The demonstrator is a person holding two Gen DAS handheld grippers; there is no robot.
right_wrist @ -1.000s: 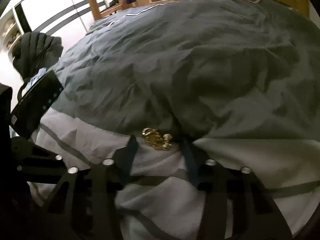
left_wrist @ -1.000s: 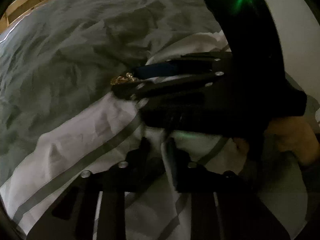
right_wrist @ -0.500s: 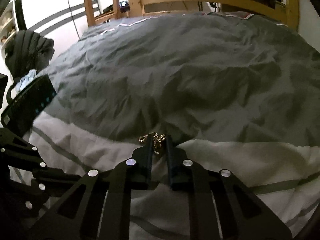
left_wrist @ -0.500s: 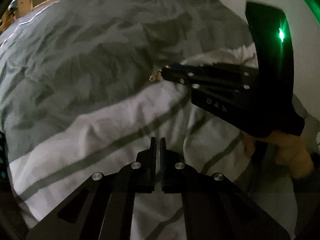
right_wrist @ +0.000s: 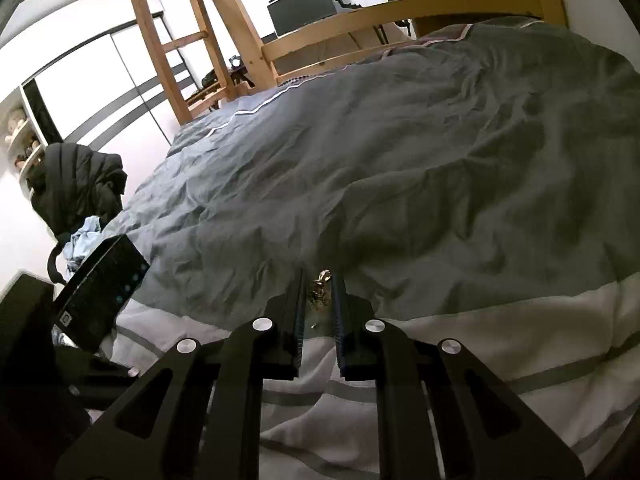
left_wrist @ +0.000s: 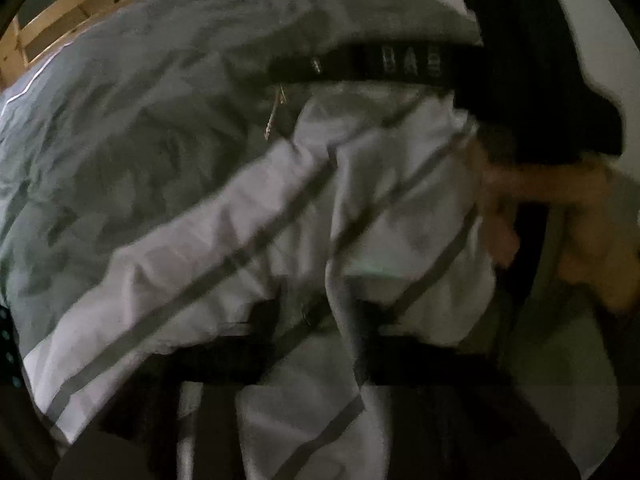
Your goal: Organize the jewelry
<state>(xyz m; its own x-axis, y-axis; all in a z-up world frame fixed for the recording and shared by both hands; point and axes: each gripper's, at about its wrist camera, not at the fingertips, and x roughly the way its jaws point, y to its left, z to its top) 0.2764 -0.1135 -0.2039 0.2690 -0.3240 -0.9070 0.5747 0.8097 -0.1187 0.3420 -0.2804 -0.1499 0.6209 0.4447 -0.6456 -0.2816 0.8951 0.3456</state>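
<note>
A gold chain piece (right_wrist: 321,289) sits pinched between my right gripper's (right_wrist: 319,280) fingers, lifted above the grey duvet (right_wrist: 400,160). In the blurred left wrist view the gold chain (left_wrist: 275,114) dangles from the tip of the right gripper (left_wrist: 280,74), which crosses the upper right. My left gripper (left_wrist: 312,312) hangs low over the white striped sheet (left_wrist: 240,240); its fingers stand apart with a fold of sheet between them.
A wooden bed frame and ladder (right_wrist: 192,40) stand at the far end. A black jacket on a chair (right_wrist: 76,184) is at the left. A dark box (right_wrist: 100,280) lies on the left edge of the bed.
My right gripper closed on the gold chain and lifted it off the bed. My left gripper went from shut to open and moved lower over the sheet.
</note>
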